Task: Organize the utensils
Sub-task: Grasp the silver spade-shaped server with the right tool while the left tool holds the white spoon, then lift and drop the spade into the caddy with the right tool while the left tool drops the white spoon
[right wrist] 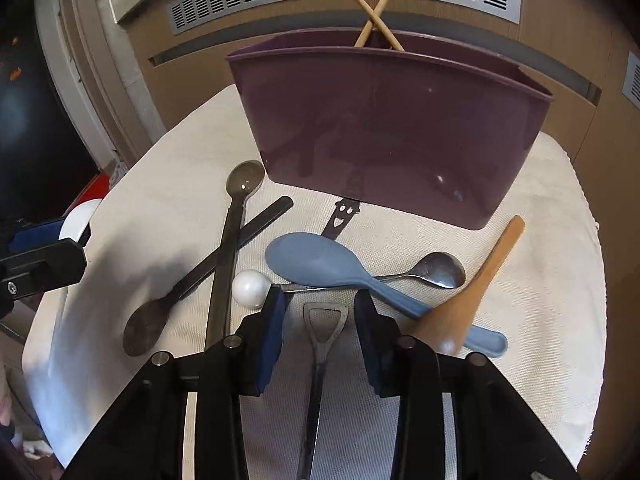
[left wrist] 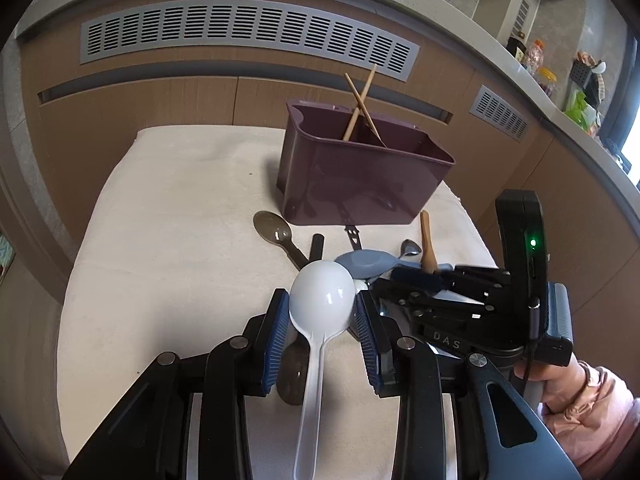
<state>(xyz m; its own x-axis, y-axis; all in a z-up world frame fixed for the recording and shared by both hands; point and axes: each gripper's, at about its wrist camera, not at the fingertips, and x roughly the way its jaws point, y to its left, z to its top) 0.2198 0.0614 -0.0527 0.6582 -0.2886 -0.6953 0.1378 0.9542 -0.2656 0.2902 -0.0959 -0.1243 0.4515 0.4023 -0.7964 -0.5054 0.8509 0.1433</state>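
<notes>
Left gripper jaws clamping white spoon, right gripper jaws straddling metal handle

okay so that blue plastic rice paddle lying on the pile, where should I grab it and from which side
Grip the blue plastic rice paddle by its free handle end, coming from above on the wooden spatula's side. The broad blade lies flat across the metal spoon, and the wooden spatula crosses mid-handle.
</notes>
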